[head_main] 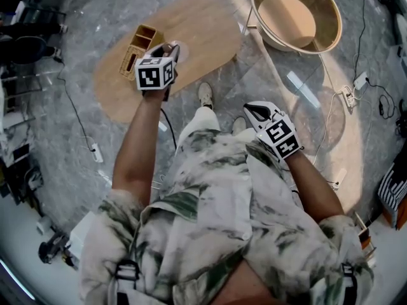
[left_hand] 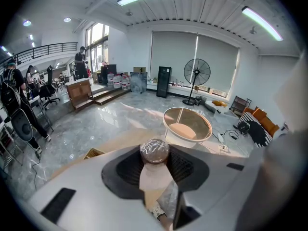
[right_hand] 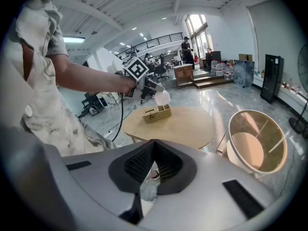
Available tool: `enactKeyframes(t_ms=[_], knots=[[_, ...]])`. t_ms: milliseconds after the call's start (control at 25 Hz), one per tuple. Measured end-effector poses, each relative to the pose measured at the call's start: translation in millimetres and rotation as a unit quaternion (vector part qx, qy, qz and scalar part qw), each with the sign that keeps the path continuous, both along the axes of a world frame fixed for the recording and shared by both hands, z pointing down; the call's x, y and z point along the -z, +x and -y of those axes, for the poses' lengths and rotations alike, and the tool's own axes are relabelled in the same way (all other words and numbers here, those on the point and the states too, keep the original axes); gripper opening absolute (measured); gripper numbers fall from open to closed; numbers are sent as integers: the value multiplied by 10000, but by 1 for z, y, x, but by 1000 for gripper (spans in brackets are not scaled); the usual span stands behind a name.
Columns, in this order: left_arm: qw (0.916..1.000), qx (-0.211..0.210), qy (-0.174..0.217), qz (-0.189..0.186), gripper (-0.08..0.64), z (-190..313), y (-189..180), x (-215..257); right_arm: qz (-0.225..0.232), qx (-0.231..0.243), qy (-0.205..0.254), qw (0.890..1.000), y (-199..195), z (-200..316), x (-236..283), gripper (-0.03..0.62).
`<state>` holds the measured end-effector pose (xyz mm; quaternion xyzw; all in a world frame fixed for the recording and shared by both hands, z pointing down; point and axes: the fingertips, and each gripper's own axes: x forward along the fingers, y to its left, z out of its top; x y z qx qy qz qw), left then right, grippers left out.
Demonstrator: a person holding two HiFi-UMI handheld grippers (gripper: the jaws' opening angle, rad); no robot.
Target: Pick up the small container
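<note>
My left gripper [head_main: 166, 54] is shut on the small container [head_main: 174, 46], a pale cup with a clear domed lid [left_hand: 154, 150]. It holds the cup in the air above the oval wooden table [head_main: 203, 30]. In the right gripper view the container [right_hand: 163, 97] hangs just above a wooden organizer box [right_hand: 156, 113] on that table, with the left gripper [right_hand: 149, 86] behind it. My right gripper [head_main: 255, 111] stays close to my body, off the table. Its jaws [right_hand: 151, 144] meet at the tips with nothing between them.
The wooden organizer box [head_main: 140, 48] stands at the table's left end. A round wooden-rimmed side table [head_main: 296, 14] stands to the right on the marble floor. Cables and power strips [head_main: 346, 97] lie on the floor at right, a standing fan [left_hand: 196, 73] far off.
</note>
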<state>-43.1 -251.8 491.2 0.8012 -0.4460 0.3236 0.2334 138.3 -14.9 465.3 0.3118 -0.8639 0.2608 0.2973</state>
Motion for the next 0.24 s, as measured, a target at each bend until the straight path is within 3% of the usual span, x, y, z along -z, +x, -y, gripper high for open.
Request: enactKeyframes(t_ms=[240], knots=[[10000,5,-28,-17,152,7,2,-6,-13,5,-33,10000,1,5,-5,21]])
